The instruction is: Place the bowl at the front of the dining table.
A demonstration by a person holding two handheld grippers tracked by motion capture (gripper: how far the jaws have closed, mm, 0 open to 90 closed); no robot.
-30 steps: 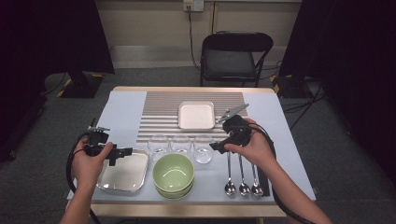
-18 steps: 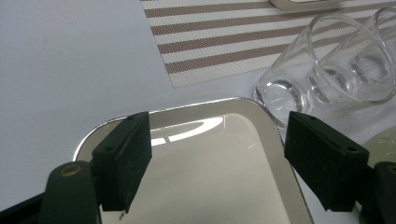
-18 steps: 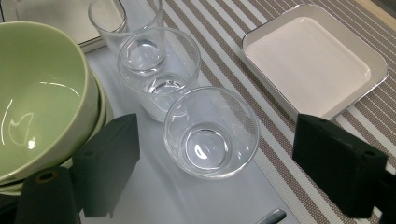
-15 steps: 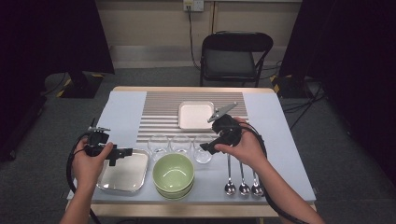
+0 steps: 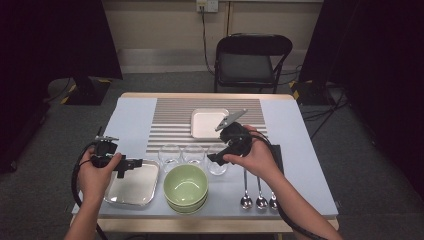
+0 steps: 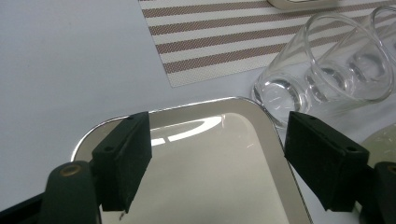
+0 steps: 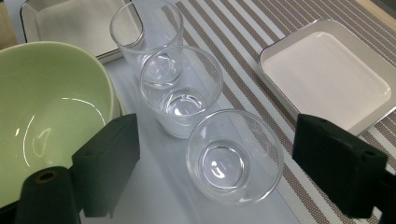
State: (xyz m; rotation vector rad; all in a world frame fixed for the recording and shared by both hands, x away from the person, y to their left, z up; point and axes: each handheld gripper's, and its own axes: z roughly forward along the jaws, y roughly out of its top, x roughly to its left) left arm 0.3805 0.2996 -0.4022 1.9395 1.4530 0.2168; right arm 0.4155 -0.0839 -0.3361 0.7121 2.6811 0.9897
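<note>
Over the nearest clear drinking glass (image 7: 235, 156) in the row beside the green bowl (image 5: 186, 186), the right gripper (image 5: 216, 157) has moved in, jaws wide, likely to grasp it, while the left gripper (image 5: 136, 164) stays wide above the shiny metal tray (image 6: 210, 163).

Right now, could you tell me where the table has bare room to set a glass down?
Free: the blue table left of the striped mat, and the strip right of it. Crowded: the near edge, with the steel tray, green bowls, three glasses and spoons.
</note>
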